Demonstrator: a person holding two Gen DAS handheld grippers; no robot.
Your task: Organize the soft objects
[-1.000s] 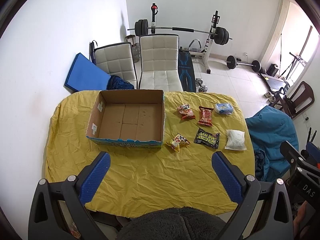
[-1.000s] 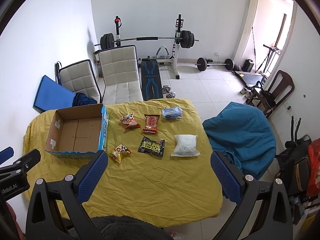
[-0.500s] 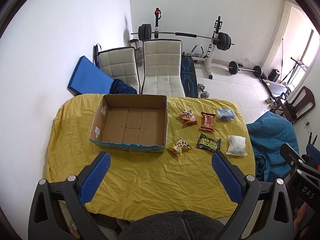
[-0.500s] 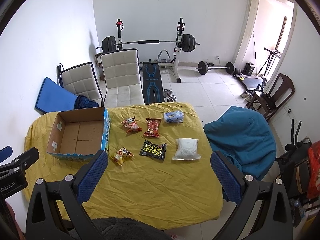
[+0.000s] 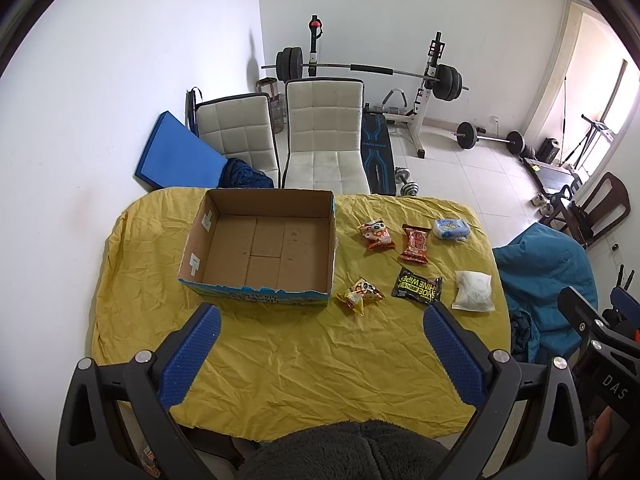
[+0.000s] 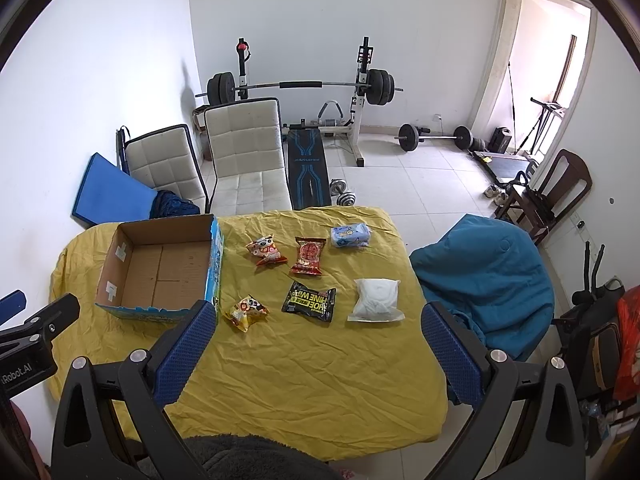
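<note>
Overhead, both grippers' fingers (image 5: 452, 356) gape empty above a wrinkled yellow tablecloth (image 5: 304, 360) beside a weight bench (image 6: 304, 160).

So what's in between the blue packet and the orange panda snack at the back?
The red snack packet lies between the blue packet and the orange panda snack. Both wrist views show it.

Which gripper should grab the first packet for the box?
Right, probably. The right gripper faces the packets, black packet nearly centred, while the left gripper faces the empty cardboard box. Both are open, above the table.
</note>
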